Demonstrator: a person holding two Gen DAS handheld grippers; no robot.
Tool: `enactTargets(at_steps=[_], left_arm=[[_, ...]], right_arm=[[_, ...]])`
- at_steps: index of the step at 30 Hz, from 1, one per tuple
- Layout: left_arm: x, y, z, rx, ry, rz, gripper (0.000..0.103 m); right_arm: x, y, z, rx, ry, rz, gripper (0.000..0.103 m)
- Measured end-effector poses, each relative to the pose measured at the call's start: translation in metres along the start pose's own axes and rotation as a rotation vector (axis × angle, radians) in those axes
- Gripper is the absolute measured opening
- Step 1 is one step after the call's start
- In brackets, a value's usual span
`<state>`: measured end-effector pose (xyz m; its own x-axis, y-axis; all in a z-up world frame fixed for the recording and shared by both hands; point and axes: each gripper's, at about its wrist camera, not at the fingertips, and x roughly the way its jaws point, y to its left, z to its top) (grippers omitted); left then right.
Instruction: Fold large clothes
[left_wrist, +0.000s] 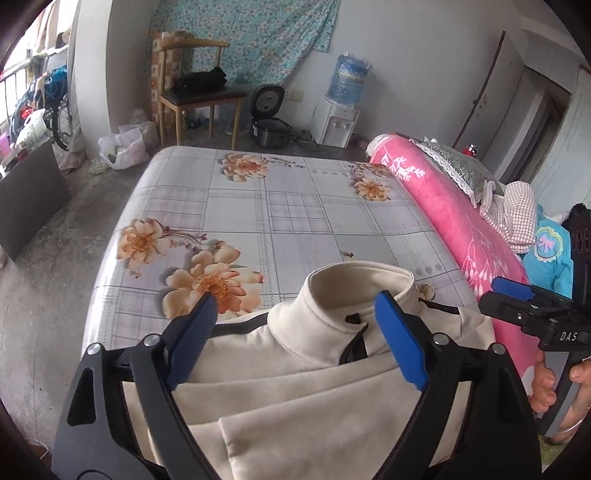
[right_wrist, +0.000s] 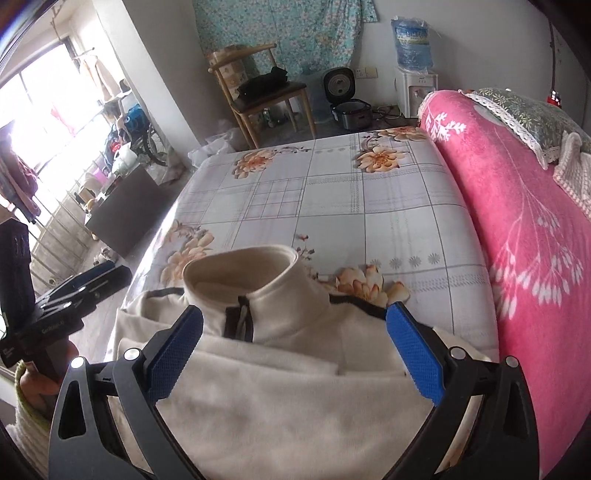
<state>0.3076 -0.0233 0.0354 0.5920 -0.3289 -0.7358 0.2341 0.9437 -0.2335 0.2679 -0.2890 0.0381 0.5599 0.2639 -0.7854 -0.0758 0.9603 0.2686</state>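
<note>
A cream fleece jacket (left_wrist: 314, 398) with a stand-up collar (left_wrist: 354, 291) and a dark zip lies folded on the near end of the bed, sleeves folded across its front; it also shows in the right wrist view (right_wrist: 280, 398). My left gripper (left_wrist: 295, 306) is open, its blue pads either side of the collar area, holding nothing. My right gripper (right_wrist: 295, 317) is open above the jacket's chest and holds nothing. The right gripper also shows at the right edge of the left wrist view (left_wrist: 517, 295), and the left gripper at the left edge of the right wrist view (right_wrist: 85, 280).
The bed (left_wrist: 280, 206) has a grey checked sheet with orange flowers. A pink blanket (right_wrist: 517, 229) with pillows (left_wrist: 458, 170) runs along its right side. Beyond the bed stand a wooden chair (left_wrist: 195, 92), a rice cooker (left_wrist: 269, 129) and a water dispenser (left_wrist: 340, 110).
</note>
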Motion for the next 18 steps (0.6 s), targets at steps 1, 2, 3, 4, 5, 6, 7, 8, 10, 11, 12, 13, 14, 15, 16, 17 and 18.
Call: enactTargets(at_steps=[1,2,3,4,5,6,7,8,10,11,12,13,14,15,16,17,18], left_arm=[[0.013,0.000,0.004,-0.006,0.023,-0.005,0.075],[0.027,-0.001,0.007,-0.010,0.050,-0.016,0.070],[0.040,-0.002,0.009,-0.014,0.075,-0.018,0.065],[0.052,-0.002,0.010,-0.016,0.096,-0.017,0.064],[0.061,-0.003,0.010,-0.019,0.111,-0.016,0.060],[0.069,-0.002,0.010,-0.022,0.124,-0.018,0.056],[0.077,-0.002,0.010,-0.028,0.140,-0.016,0.054],[0.083,-0.001,0.008,-0.035,0.153,-0.017,0.049],[0.090,0.001,0.007,-0.048,0.171,-0.024,0.041],[0.091,0.002,0.005,-0.047,0.175,-0.033,0.032],[0.091,0.001,0.003,-0.039,0.178,-0.035,0.022],[0.089,0.001,0.002,-0.027,0.177,-0.037,0.018],[0.085,0.000,0.001,-0.015,0.173,-0.043,0.014],[0.080,-0.002,-0.001,-0.002,0.165,-0.049,0.010],[0.074,-0.004,-0.003,0.016,0.155,-0.056,0.010],[0.067,-0.007,-0.004,0.034,0.145,-0.061,0.009],[0.060,-0.009,-0.007,0.049,0.135,-0.066,0.009]], right_arm=[[0.014,-0.001,0.010,0.002,0.016,-0.004,0.097],[0.027,-0.002,0.019,0.002,0.033,-0.005,0.097],[0.041,-0.003,0.027,0.005,0.049,-0.006,0.097],[0.056,-0.004,0.034,0.008,0.070,-0.012,0.096],[0.068,-0.004,0.038,0.010,0.086,-0.017,0.093],[0.080,-0.005,0.041,0.014,0.106,-0.019,0.089],[0.092,-0.006,0.044,0.014,0.130,-0.018,0.087],[0.100,-0.006,0.045,0.011,0.145,-0.021,0.084],[0.115,-0.006,0.043,0.002,0.178,-0.032,0.074],[0.118,-0.008,0.040,0.001,0.189,-0.031,0.065],[0.119,-0.009,0.037,0.003,0.197,-0.025,0.055],[0.118,-0.011,0.034,0.007,0.204,-0.012,0.051],[0.115,-0.012,0.030,0.010,0.204,0.004,0.041],[0.110,-0.012,0.027,0.003,0.200,0.019,0.027],[0.103,-0.011,0.024,-0.007,0.192,0.026,0.021],[0.096,-0.009,0.021,-0.019,0.182,0.030,0.012],[0.088,-0.006,0.017,-0.033,0.173,0.034,0.011]])
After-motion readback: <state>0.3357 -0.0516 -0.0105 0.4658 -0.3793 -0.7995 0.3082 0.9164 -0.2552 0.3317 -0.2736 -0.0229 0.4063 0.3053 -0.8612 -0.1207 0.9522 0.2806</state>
